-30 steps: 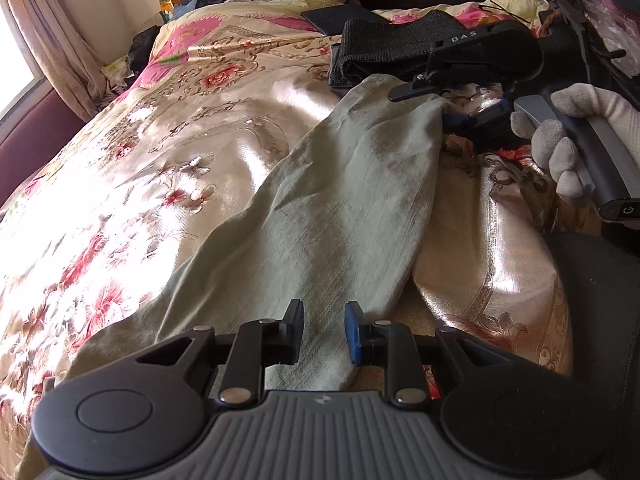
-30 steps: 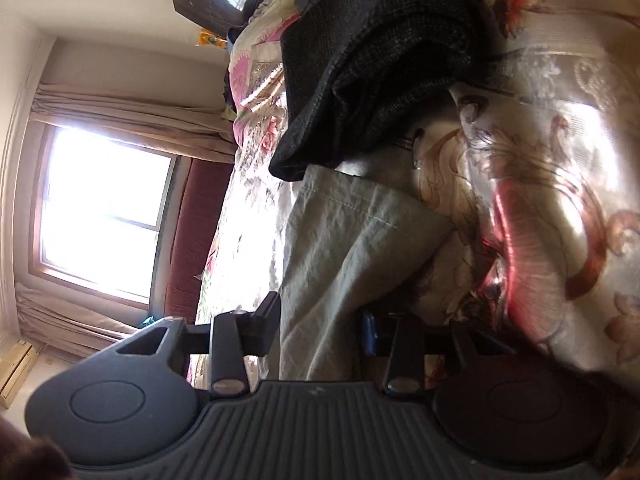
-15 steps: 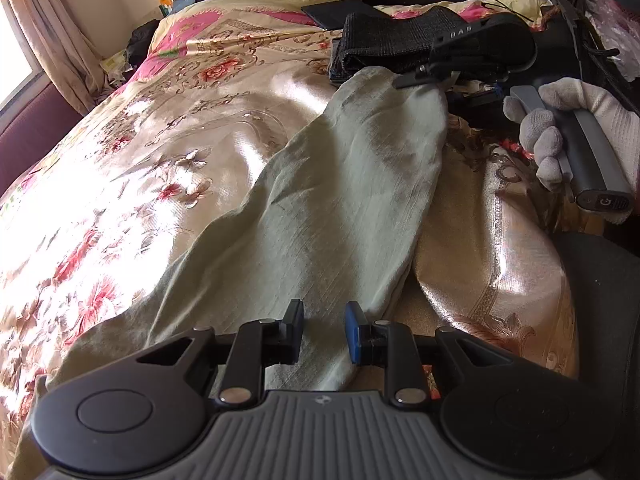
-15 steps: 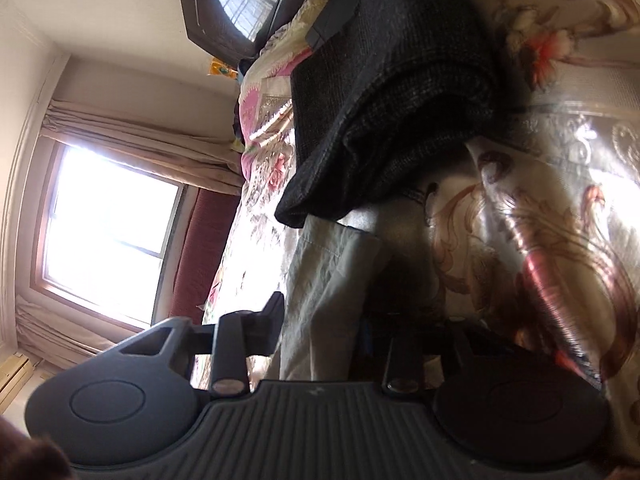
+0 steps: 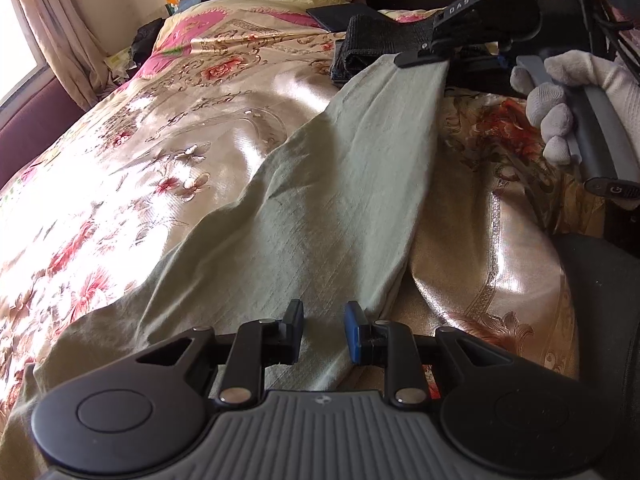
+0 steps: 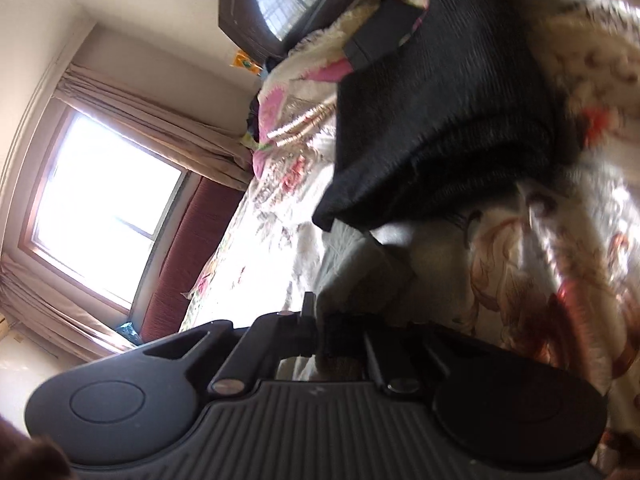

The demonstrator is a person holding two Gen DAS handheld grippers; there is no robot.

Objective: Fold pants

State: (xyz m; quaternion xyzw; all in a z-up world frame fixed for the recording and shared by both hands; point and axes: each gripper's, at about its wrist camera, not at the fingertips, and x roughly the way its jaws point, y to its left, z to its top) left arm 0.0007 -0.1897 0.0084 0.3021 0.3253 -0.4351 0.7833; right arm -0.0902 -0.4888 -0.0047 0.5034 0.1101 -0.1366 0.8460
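The pale green cotton pants [image 5: 320, 200] lay mostly unfolded across frame centre; right gripper [image 6: 320, 334] jaws clenched its hem, left gripper [image 5: 322, 334] jaws released.

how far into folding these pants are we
Early. Done: the green pants lie stretched lengthwise along the floral bedspread, and a black folded garment already sits near the headboard. In hand: the right gripper has its jaws closed on the far end of the pants, while the left gripper sits open over the near end. Left: no fold shows yet, so every fold remains.
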